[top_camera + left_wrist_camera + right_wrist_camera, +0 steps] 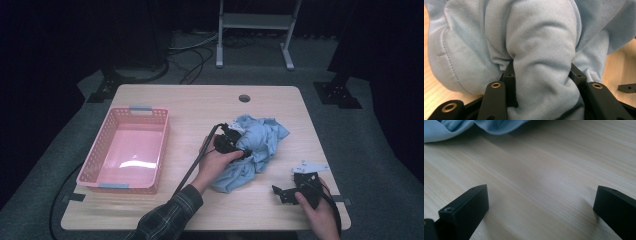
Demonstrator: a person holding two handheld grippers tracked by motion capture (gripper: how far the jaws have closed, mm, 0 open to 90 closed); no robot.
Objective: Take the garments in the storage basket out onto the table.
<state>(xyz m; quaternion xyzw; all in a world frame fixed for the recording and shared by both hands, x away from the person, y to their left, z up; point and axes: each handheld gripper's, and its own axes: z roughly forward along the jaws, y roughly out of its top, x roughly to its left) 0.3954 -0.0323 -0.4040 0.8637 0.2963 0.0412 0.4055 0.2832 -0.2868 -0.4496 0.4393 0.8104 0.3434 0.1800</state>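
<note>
Light blue shirt (256,145) crumpled on the wooden surface (200,105), just right of centre. Left tool (235,145) at the shirt's 9 o'clock edge, jaws pinching a thick fold of fabric (seam visible beside it). Right tool (292,189) at the shirt's 5 o'clock, jaws spread wide, nothing between. Pink basket (150,116) at far 9 o'clock, well apart.

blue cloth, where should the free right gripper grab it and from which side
Probably the loose hem at the edge of the blue cloth nearest the right gripper, approached low along the table. That edge lies slack in front of its open jaws, while the left gripper already pinches a thick fold.
</note>
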